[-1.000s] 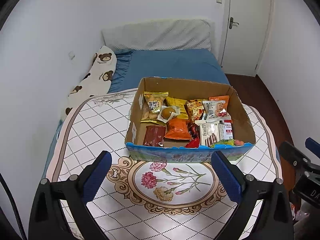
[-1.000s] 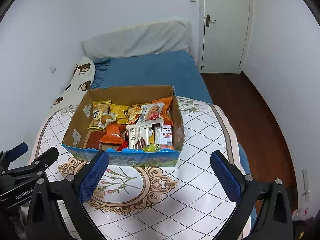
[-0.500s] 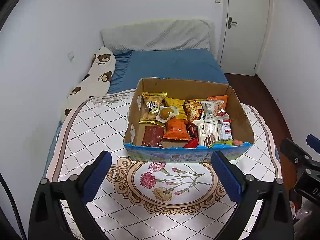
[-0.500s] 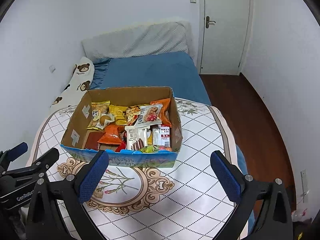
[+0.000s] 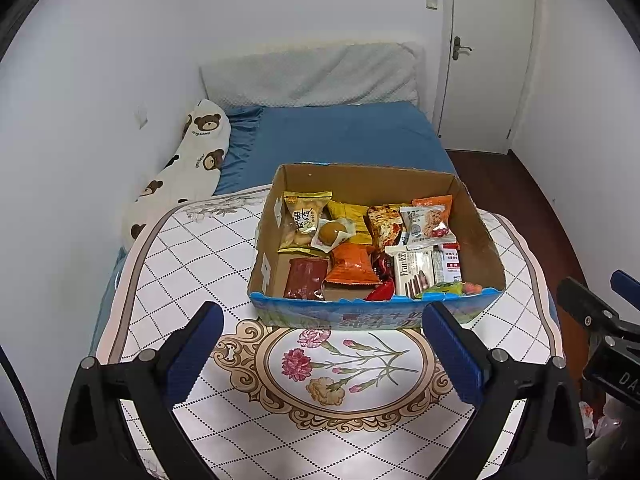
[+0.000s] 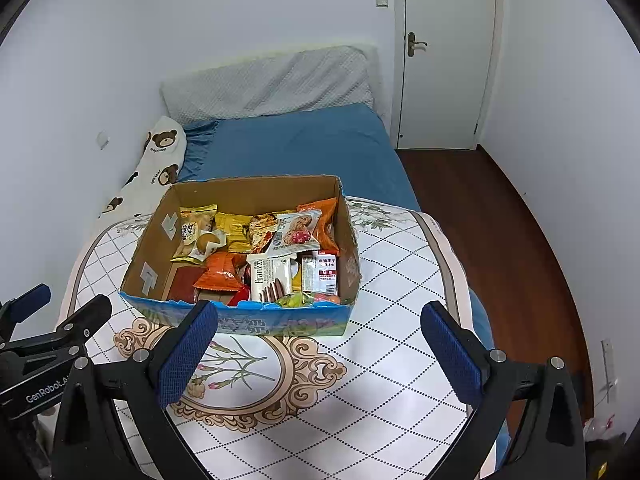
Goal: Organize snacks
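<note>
A white biscuit packet (image 6: 271,280) in the cardboard box (image 6: 256,190) reads "Franzzi". The body of the left hand-held gripper (image 6: 38,390), seen from the right wrist view, carries "GenRobot". Other wrappers bear Chinese print too small to read.

Table (image 5: 192,264) under floral quilted cloth (image 5: 344,364), open cardboard snack box (image 5: 480,240) on top

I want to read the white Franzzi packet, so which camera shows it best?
The right wrist view: the Franzzi packet sits near the picture's middle, its lettering and chocolate sticks unobstructed in the box. The left wrist view shows the same packet whole too, but right of centre and at more of a slant.
</note>
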`<state>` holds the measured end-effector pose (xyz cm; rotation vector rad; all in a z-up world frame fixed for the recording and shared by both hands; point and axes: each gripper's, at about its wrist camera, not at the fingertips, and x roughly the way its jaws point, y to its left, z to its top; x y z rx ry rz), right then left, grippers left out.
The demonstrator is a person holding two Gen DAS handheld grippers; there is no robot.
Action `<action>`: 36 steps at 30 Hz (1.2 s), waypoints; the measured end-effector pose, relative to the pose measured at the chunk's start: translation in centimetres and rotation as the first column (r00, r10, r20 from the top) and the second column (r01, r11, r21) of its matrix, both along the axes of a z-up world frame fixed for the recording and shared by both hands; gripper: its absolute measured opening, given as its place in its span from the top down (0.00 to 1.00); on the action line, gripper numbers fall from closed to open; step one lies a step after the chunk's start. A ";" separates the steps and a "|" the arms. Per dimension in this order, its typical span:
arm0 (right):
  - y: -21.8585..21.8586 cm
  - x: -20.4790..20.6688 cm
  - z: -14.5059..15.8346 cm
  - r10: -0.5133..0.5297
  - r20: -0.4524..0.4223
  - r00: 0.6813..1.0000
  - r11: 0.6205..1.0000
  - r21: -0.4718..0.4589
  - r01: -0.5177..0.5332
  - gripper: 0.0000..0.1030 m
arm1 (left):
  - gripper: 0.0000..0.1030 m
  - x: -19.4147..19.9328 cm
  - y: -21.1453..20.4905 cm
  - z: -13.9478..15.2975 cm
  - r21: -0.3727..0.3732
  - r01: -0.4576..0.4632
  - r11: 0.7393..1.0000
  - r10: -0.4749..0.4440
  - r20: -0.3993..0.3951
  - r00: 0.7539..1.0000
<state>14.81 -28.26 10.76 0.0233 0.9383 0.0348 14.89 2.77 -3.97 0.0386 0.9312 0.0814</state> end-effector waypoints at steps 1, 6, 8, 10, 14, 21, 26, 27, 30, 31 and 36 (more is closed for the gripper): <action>0.0 -0.1 0.1 -0.001 0.001 1.000 1.000 0.002 0.001 0.00 | 0.01 0.0 0.0 0.0 0.000 -0.001 1.000 0.001 0.001 1.000; -0.1 -0.3 0.4 -0.004 0.007 1.000 1.000 -0.002 0.004 0.00 | 0.01 0.1 0.2 0.3 -0.007 -0.002 1.000 0.002 0.004 1.000; -0.1 -0.3 0.5 -0.005 0.007 1.000 1.000 -0.003 0.005 0.00 | 0.01 0.1 0.2 0.3 -0.008 -0.001 1.000 0.001 0.007 1.000; -0.1 -0.3 0.5 -0.007 0.008 1.000 1.000 -0.003 0.007 0.00 | 0.01 0.1 0.2 0.4 -0.010 0.000 1.000 0.001 0.009 1.000; -0.1 -0.3 0.6 -0.005 0.008 1.000 1.000 -0.005 0.005 0.00 | 0.01 0.1 0.2 0.5 -0.010 0.001 1.000 -0.001 0.013 1.000; 0.0 -0.3 0.8 -0.002 0.010 1.000 1.000 -0.005 0.002 0.00 | 0.01 0.0 0.0 0.6 -0.008 0.009 1.000 -0.008 0.011 1.000; 0.1 -0.4 1.1 -0.002 0.018 1.000 1.000 -0.017 0.003 0.00 | 0.01 -0.1 -0.2 0.7 -0.004 0.012 1.000 -0.012 0.016 1.000; 0.1 -0.4 1.2 -0.003 0.022 1.000 1.000 -0.020 0.004 0.00 | 0.01 -0.2 -0.2 0.8 -0.002 0.012 1.000 -0.012 0.018 1.000; 0.1 -0.5 1.3 -0.004 0.032 0.999 1.000 -0.031 0.005 0.00 | 0.01 -0.3 -0.2 1.0 -0.001 0.014 1.000 -0.014 0.022 1.000; 0.1 -0.5 1.3 -0.003 0.033 0.999 0.999 -0.031 0.004 0.00 | 0.01 -0.3 -0.3 1.0 0.000 0.015 1.000 -0.015 0.023 1.000; 0.1 -0.6 1.5 -0.002 0.040 0.999 0.999 -0.033 0.003 0.00 | 0.01 -0.4 -0.3 1.2 0.000 0.014 1.000 -0.014 0.025 1.000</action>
